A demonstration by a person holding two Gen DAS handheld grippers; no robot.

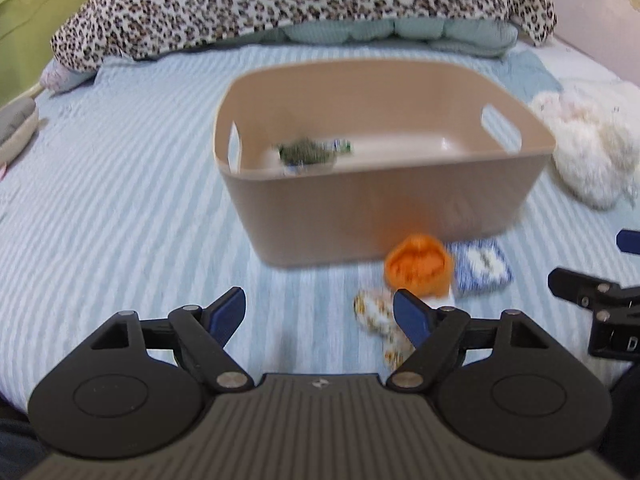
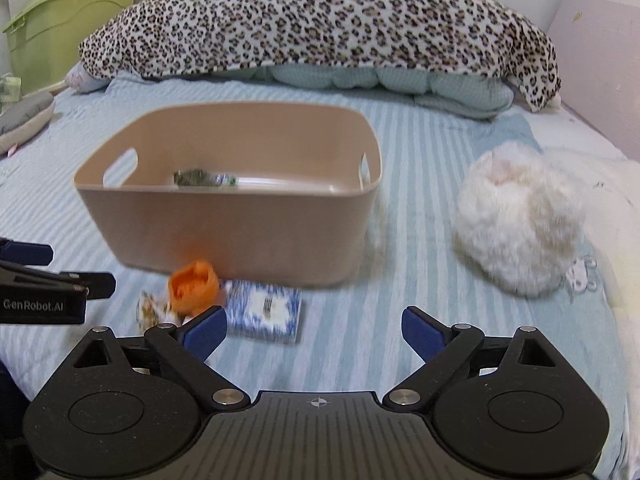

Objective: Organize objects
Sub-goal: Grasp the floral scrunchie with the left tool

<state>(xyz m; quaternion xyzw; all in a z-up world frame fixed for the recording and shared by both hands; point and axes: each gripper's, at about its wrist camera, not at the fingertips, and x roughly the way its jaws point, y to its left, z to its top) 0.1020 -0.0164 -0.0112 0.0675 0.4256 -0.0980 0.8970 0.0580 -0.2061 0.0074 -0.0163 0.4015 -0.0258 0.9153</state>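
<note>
A beige plastic bin (image 1: 360, 216) (image 2: 240, 236) stands on the striped bed and holds a green packet (image 1: 308, 154) (image 2: 200, 178). In front of it lie an orange item (image 1: 418, 266) (image 2: 195, 284), a blue-and-white box (image 1: 482, 266) (image 2: 266, 310) and a yellow-patterned packet (image 1: 378, 312) (image 2: 150, 308). A white fluffy toy (image 1: 588, 148) (image 2: 520, 220) lies right of the bin. My left gripper (image 1: 319, 316) is open and empty, just left of the orange item. My right gripper (image 2: 315, 330) is open and empty, right of the blue box.
A leopard-print blanket (image 2: 320, 20) over a pale green quilt (image 2: 380, 78) fills the back of the bed. A green storage box (image 2: 60, 20) stands at the far left. A grey cushion (image 2: 24, 120) lies at the left edge. A pink wall (image 2: 600, 60) bounds the right.
</note>
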